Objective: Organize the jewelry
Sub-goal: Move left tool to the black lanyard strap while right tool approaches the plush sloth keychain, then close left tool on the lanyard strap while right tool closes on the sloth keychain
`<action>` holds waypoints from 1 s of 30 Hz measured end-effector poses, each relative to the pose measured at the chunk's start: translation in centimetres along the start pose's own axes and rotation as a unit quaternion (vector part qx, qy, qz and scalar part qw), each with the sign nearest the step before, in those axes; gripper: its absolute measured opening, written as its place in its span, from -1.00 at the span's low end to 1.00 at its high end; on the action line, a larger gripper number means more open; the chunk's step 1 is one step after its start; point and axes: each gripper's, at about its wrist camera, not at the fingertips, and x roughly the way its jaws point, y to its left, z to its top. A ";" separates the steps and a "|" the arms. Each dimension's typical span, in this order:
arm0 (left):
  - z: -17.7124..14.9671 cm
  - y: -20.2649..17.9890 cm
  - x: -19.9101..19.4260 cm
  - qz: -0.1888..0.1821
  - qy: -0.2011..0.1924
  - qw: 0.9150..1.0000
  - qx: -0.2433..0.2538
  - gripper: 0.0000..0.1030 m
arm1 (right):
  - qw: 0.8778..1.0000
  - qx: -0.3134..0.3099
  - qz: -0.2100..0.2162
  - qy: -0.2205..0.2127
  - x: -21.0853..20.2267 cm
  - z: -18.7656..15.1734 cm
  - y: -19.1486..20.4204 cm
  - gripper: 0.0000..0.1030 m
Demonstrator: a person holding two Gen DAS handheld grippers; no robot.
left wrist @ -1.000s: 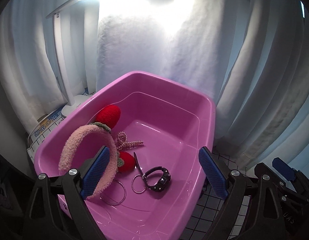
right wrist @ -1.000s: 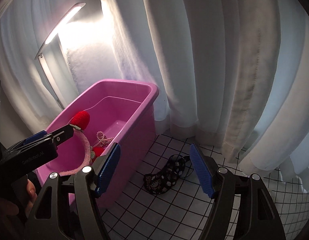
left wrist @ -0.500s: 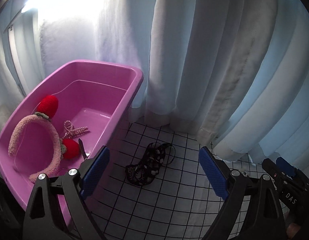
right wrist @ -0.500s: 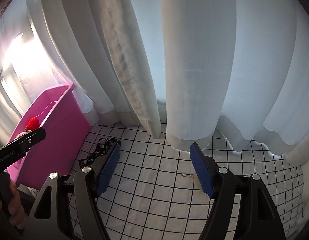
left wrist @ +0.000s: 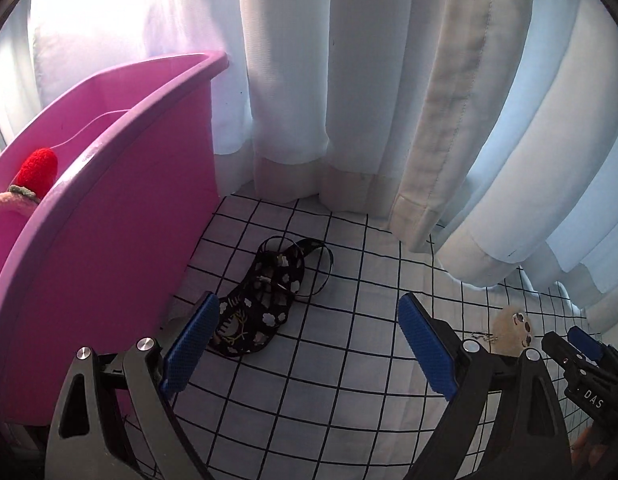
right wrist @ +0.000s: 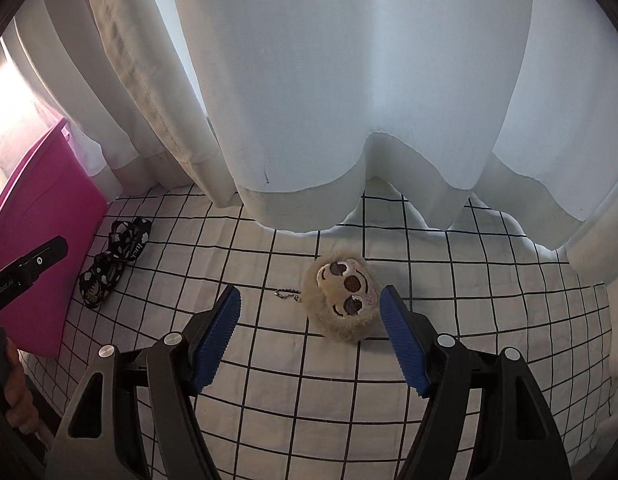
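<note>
Both grippers are wide apart, holding nothing: left gripper point(left wrist: 309, 344) near strap point(left wrist: 269, 296), right gripper point(right wrist: 309, 336) around plush point(right wrist: 345, 300).

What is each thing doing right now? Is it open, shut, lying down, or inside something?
Left tool: open, holding nothing.
Right tool: open, holding nothing, fuzzy keychain between its fingers.
Fuzzy keychain: lying face up on the checked cloth.
Black flowered strap: lying crumpled on the cloth beside the tub.
Pink tub: upright, open top.
Red strawberry headband: inside the tub.
</note>
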 end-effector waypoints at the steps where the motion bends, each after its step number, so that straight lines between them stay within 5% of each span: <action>1: -0.2 -0.1 0.6 0.002 0.004 1.000 0.002 0.72 | 1.000 -0.002 -0.002 0.006 0.6 -0.1 -0.1 0.34; 30: 0.1 -0.2 9.1 0.015 0.042 0.999 0.005 0.75 | 0.996 0.005 -0.026 0.084 10.1 0.9 -1.9 0.34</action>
